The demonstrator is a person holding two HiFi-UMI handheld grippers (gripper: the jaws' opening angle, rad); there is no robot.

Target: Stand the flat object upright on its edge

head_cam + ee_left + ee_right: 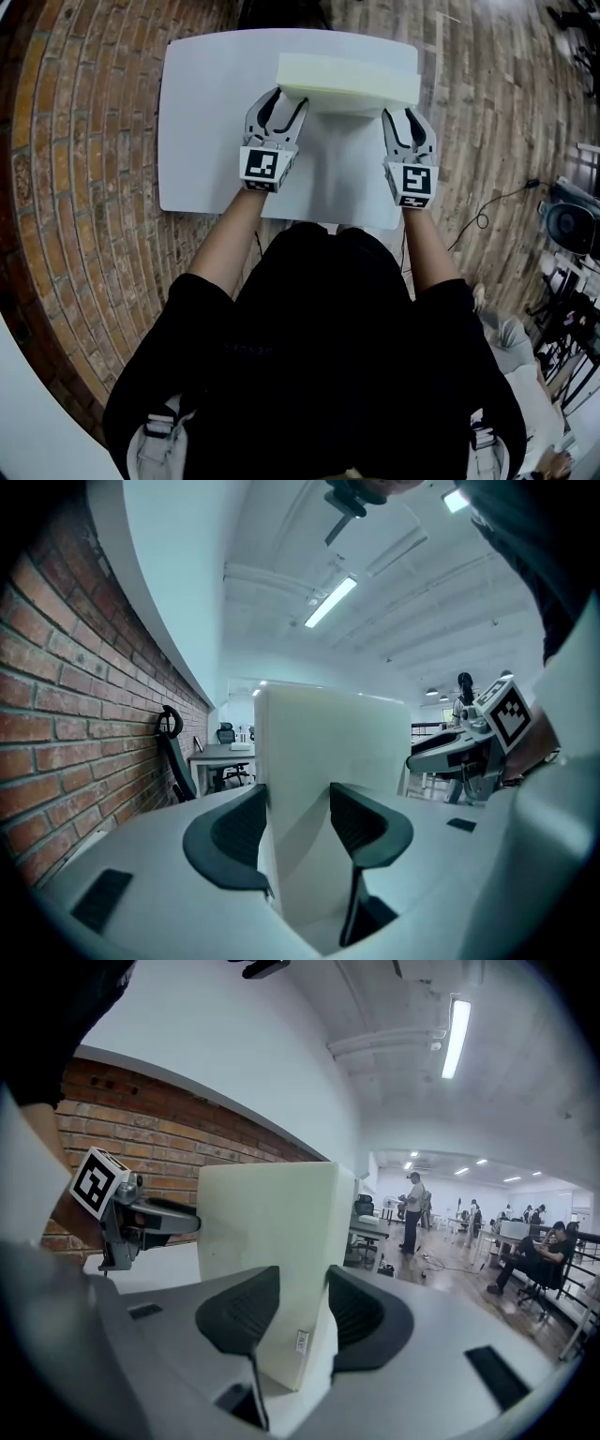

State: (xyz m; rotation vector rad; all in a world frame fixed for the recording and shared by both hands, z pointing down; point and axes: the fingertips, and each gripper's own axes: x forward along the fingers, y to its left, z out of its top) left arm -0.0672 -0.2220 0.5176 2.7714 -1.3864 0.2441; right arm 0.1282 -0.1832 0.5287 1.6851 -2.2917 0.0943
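Note:
A thick pale foam slab (347, 77) sits over the far half of the white table (202, 141), its top face and near side showing, with a shadow under it. My left gripper (281, 103) grips its near left corner and my right gripper (405, 117) its near right corner. In the left gripper view the slab (319, 761) rises upright between the dark pads of the left gripper (298, 827), which press on both faces. In the right gripper view the slab (272, 1232) stands the same way in the right gripper (302, 1312). Whether its lower edge rests on the table is hidden.
Brick surface (84, 187) lies left of the table, plank floor to the right. A black cable (487, 211) and equipment (572, 225) sit at the right. Desks and a chair (220, 757) and several people (412, 1208) are far behind.

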